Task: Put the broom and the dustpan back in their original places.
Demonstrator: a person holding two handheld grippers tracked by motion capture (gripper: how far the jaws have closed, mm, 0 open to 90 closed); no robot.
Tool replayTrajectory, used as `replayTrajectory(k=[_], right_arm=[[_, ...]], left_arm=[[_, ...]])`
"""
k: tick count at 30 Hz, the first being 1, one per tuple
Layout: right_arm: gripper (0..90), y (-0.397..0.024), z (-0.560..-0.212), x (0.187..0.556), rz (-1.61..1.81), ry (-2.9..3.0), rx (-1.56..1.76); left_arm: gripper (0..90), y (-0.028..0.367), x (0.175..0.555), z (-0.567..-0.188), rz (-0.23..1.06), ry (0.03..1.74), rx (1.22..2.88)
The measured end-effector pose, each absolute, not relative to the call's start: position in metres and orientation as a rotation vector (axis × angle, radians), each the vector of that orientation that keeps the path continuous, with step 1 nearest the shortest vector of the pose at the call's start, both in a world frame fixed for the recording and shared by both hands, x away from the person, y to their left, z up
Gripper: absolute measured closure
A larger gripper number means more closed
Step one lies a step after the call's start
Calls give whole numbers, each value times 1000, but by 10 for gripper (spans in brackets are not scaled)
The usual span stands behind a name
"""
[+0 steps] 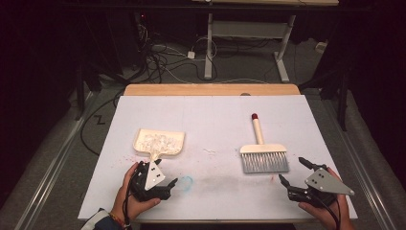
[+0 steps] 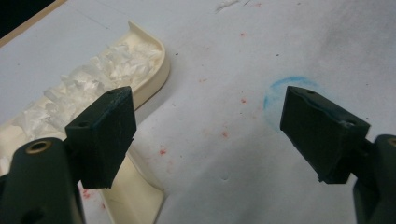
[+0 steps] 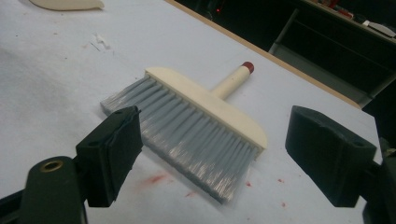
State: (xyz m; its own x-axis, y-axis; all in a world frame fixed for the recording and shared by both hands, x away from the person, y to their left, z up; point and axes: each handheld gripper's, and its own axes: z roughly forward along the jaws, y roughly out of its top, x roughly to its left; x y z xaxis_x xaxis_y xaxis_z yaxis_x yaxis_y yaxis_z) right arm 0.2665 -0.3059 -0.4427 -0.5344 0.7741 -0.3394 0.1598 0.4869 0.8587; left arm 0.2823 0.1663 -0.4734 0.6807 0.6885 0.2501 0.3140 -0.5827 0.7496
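Note:
A cream dustpan (image 1: 159,143) holding white paper scraps lies left of centre, its short handle pointing toward me. My left gripper (image 1: 160,173) stands open right at that handle. In the left gripper view the dustpan (image 2: 152,70) lies at the left, its handle passes under the left jaw, and my left gripper (image 2: 208,121) holds nothing. A cream brush (image 1: 264,153) with grey bristles and a red-tipped handle lies right of centre, bristles toward me. My right gripper (image 1: 292,169) is open just before the bristles, apart from them. The right gripper view has the brush (image 3: 201,116) between and beyond the open right gripper (image 3: 215,128).
The white table cover (image 1: 215,120) carries red specks, a faint blue ring (image 1: 186,182) by the left gripper, and a small white scrap (image 1: 209,151) between pan and brush. A wooden table edge (image 1: 210,89) runs along the far side. Cables and desk legs lie beyond.

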Motion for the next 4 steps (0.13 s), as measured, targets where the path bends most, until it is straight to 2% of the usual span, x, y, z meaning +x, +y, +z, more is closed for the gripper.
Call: replayTrajectory(k=[4], right_arm=[[189, -307, -443, 267, 1039, 1980, 778]], left_arm=[[179, 166, 283, -473, 695, 771, 2196]])
